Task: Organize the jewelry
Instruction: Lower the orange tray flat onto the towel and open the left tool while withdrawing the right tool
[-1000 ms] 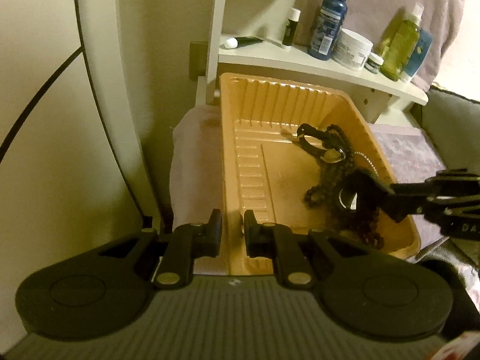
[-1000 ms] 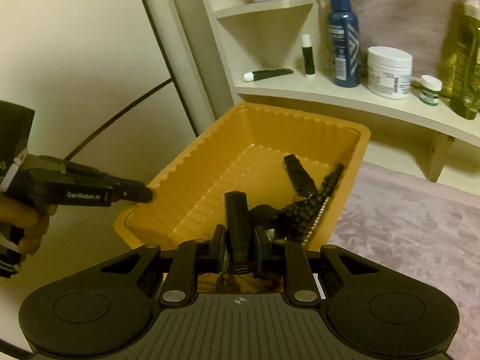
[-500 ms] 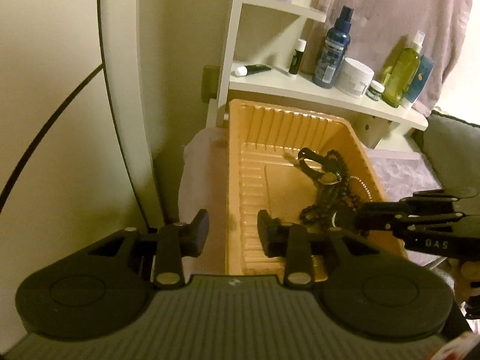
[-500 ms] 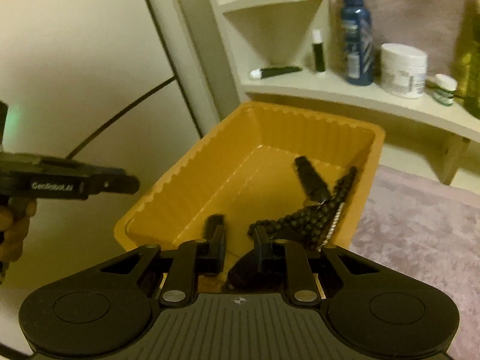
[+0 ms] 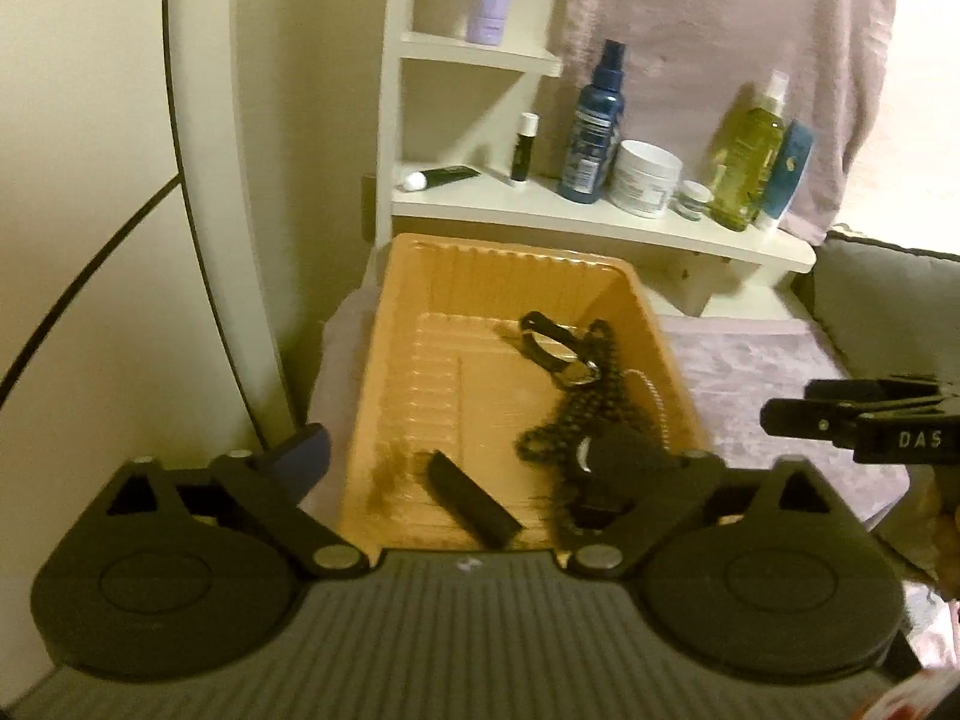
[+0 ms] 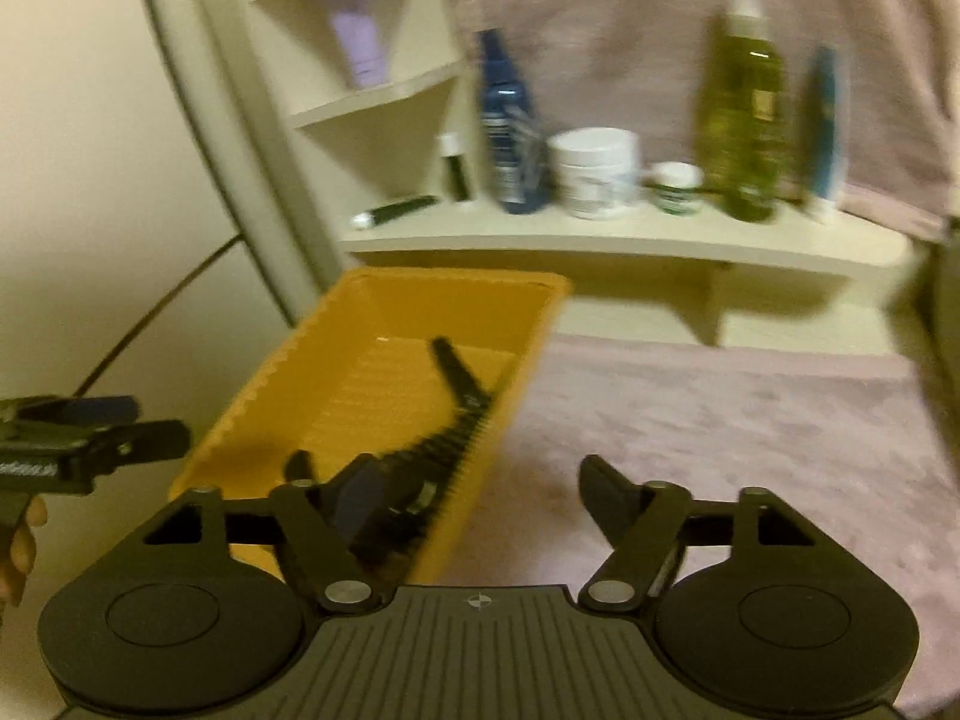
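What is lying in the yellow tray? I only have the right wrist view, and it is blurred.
Observer: The left wrist view is sharper. A black bead necklace lies heaped along the right side of the yellow tray.
Reviewer: Anything else in there?
Observer: A black-strapped wristwatch lies at the far end, touching the beads.
Reviewer: Where do the right tongs sit relative to the tray?
Observer: From the left wrist view, the right tongs appear to the right of the tray's rim, in front of the pink cloth.
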`<action>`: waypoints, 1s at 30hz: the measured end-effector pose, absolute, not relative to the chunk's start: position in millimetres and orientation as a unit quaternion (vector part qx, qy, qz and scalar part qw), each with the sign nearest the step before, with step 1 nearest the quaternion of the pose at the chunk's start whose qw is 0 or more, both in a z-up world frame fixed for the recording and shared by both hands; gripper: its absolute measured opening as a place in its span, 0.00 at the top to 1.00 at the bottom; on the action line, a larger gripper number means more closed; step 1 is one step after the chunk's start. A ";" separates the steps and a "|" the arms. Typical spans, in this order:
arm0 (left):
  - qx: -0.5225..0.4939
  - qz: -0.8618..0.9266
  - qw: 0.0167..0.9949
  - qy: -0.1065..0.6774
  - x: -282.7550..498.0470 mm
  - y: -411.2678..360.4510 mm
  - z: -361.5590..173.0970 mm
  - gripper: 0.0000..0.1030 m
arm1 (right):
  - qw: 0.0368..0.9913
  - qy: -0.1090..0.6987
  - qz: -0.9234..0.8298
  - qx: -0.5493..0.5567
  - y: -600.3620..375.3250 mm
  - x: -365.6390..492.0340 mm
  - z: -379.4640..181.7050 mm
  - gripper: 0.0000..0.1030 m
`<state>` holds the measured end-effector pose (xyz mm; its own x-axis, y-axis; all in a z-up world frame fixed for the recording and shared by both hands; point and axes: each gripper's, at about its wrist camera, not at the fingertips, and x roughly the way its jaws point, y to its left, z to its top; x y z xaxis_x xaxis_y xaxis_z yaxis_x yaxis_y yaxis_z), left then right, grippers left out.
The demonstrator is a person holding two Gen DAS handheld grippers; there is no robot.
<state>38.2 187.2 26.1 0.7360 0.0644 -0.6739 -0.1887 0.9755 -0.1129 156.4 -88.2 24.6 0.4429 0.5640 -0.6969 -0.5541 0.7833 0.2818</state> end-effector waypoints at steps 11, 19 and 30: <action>-0.095 0.063 0.924 0.365 29.1 135.6 27.7 0.00 | 0.857 0.459 0.234 0.006 -151.2 136.2 21.9 0.20; -0.101 0.065 0.915 0.386 18.9 102.5 27.3 0.00 | 0.856 0.466 0.220 0.024 -179.3 115.3 25.8 0.19; -0.088 0.060 0.907 0.407 -3.3 60.9 19.4 0.00 | 0.858 0.462 0.224 0.026 -200.2 80.3 31.3 0.19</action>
